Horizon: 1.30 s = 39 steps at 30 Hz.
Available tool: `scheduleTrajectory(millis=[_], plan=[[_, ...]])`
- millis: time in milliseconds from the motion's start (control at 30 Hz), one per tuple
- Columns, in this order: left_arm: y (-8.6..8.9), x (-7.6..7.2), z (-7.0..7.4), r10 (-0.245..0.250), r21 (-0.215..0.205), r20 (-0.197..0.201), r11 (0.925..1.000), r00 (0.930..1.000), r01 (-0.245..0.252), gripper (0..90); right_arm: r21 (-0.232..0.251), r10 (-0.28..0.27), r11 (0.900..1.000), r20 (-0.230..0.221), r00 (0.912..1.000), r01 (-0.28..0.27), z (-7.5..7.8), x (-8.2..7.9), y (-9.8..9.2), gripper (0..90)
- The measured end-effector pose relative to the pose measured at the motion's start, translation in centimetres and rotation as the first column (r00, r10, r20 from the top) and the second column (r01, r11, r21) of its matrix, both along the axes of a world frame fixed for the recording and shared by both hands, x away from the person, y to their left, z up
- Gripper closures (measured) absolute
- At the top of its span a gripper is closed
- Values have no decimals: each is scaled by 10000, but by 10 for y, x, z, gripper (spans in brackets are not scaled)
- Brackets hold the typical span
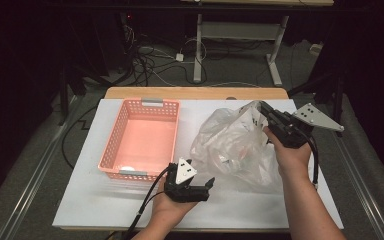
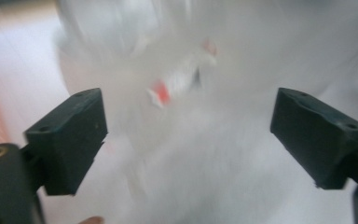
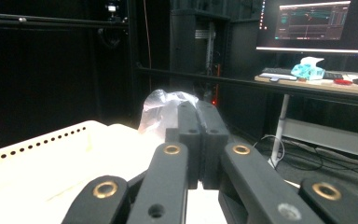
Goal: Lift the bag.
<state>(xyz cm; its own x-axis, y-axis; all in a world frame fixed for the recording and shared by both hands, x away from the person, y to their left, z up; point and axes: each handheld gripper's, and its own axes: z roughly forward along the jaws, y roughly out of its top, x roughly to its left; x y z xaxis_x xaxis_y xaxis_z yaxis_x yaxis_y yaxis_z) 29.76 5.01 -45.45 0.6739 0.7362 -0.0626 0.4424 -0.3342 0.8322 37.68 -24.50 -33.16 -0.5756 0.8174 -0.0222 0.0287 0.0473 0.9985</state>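
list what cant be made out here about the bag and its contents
- Contents of the plastic bag: crumpled film hides them in the high view; motion blur smears a red and white item in the left gripper view.
- Bag edge pinched by the right gripper: its shut fingers cover it in the right gripper view.
- Label text: too small.
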Motion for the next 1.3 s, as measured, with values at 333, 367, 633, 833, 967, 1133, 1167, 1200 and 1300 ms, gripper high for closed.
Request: scheduleTrajectory(millis=[333, 367, 633, 833, 967, 1133, 1167, 1200, 1300], plan=[[-21, 19, -12, 472, 1089, 565, 9926, 9973, -532, 645, -44, -66, 10000, 10, 10000, 66, 1, -7, -7, 900], [-21, 22, -12, 639, 1151, 487, 9909, 9968, -691, 794, 3, -74, 10000, -26, 10000, 74, 1, -8, -8, 900], [-16, 22, 8, 389, -269, 1082, 9990, 9934, -362, 888, 49, -105, 9999, -27, 9999, 105, -1, -10, -12, 900], [-18, 41, 70, 690, -1278, 2451, 9911, 9670, -383, 889, 25, -60, 10000, 103, 9999, 60, 6, -6, -9, 900], [-27, 57, 120, 742, -1627, 3471, 9865, 9349, -179, 888, -28, -163, 9999, 261, 9995, 164, 20, 1, -8, 900], [-38, 73, 167, 815, -2062, 4214, 9785, 9032, 79, 888, 28, -422, 9991, 666, 9969, 421, 44, 10, -13, 900], [-41, 75, 176, 827, -2143, 4407, 9766, 8939, 153, 888, 53, -465, 9989, 754, 9961, 463, 48, 11, -14, 900], [-42, 76, 183, 839, -2157, 4548, 9763, 8867, 183, 888, 128, -547, 9985, 870, 9947, 538, 55, 12, -17, 900], [-43, 80, 196, 944, -2412, 4741, 9701, 8754, 261, 888, 260, -781, 9968, 1171, 9901, 755, 70, 12, -24, 900]])
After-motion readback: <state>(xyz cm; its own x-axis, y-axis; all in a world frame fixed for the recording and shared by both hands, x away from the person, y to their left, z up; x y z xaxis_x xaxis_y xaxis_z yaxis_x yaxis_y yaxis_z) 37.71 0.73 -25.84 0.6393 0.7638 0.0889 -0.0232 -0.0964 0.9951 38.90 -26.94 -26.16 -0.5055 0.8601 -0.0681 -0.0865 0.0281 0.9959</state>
